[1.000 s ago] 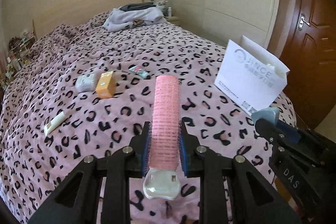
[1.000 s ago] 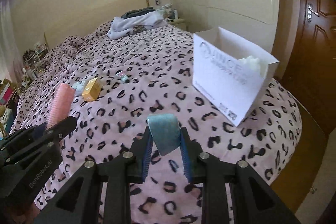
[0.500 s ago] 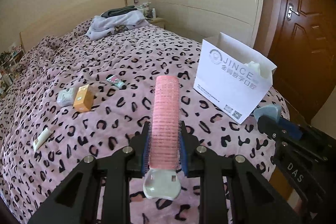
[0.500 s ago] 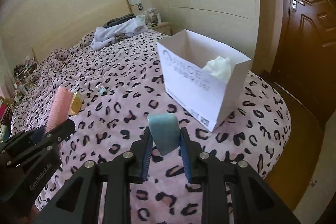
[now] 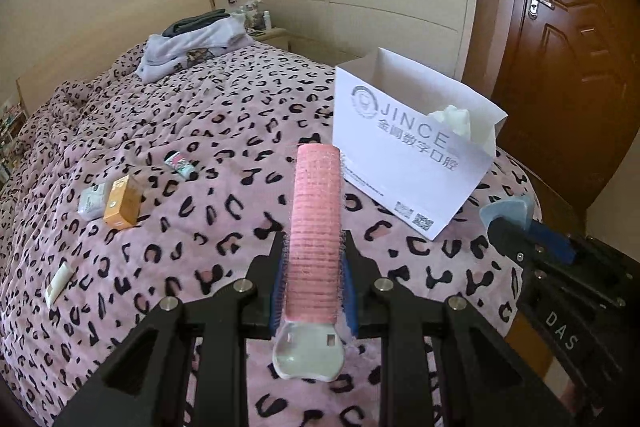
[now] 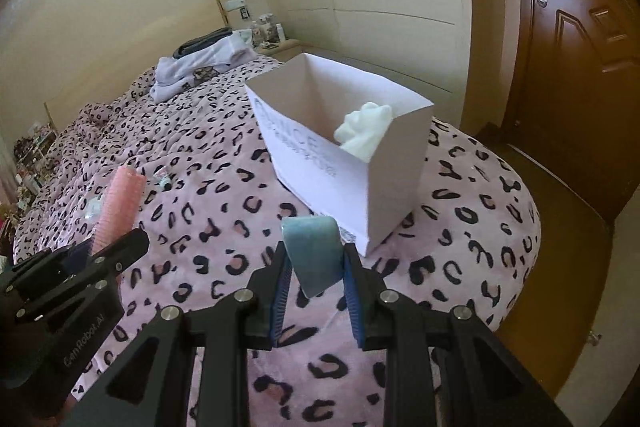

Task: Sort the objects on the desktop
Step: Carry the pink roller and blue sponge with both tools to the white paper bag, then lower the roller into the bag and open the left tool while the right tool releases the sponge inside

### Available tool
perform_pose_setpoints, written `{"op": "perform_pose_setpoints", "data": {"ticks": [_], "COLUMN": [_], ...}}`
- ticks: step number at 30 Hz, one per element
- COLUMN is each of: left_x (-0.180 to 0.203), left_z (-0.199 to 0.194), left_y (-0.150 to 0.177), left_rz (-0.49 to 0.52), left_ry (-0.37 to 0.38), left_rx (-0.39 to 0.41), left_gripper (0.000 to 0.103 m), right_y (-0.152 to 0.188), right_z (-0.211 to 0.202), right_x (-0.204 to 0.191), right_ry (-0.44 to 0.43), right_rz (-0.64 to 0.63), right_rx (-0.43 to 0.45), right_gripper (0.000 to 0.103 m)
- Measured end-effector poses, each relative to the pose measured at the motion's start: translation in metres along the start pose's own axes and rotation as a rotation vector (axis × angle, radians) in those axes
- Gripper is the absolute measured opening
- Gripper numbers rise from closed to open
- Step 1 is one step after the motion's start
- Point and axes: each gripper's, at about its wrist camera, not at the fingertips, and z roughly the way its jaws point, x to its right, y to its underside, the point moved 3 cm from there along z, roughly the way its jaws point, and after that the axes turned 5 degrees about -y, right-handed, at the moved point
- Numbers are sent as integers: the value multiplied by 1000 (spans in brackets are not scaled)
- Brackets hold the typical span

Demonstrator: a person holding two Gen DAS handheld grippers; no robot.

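My left gripper [image 5: 314, 259] is shut on a long pink hair roller [image 5: 316, 223] that sticks forward over the bed, its clear clip end toward the camera. My right gripper [image 6: 314, 267] is shut on a small teal-blue piece [image 6: 314, 251]; it also shows at the right edge of the left wrist view as a blue piece [image 5: 508, 209]. A white paper bag [image 5: 404, 155] [image 6: 332, 163] stands open on the bed ahead of both grippers, with a pale crumpled item [image 6: 366, 129] inside. An orange box [image 5: 122, 203], a white pack [image 5: 94, 201], a small tube [image 5: 180, 165] and a white stick [image 5: 60, 283] lie on the bed at left.
The bed has a pink leopard-print cover [image 5: 200, 131]. Folded clothes [image 5: 192, 47] lie at its far end by a nightstand [image 6: 276, 45]. A brown door [image 5: 572, 67] stands at right, past the bed's edge. Cluttered shelves [image 6: 32, 147] line the far left.
Both grippers have moved toward the white bag, which now looks larger and nearer. The small items on the bed have slid leftward in view. Both grips are unchanged.
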Motion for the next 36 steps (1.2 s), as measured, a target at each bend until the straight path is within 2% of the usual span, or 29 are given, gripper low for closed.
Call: {"op": "perform_pose_setpoints", "data": {"ticks": [7,18,36], "left_x": [14,17,39], "left_z": [10,21,47], "left_y": [-13,-48,-148], "left_rz": [16,20,91], "left_ry": [14,57,209], "left_rx": [-3,12,64], "left_gripper": [24,24,24], "right_y": [-9,-44,-118], "right_z": [5,13,24], "right_x": [14,11,0], "right_ry": [7,-7,13], "right_rz": [13,12,-31], "right_rx": [-1,28,105], "right_gripper": [26,26,26]}}
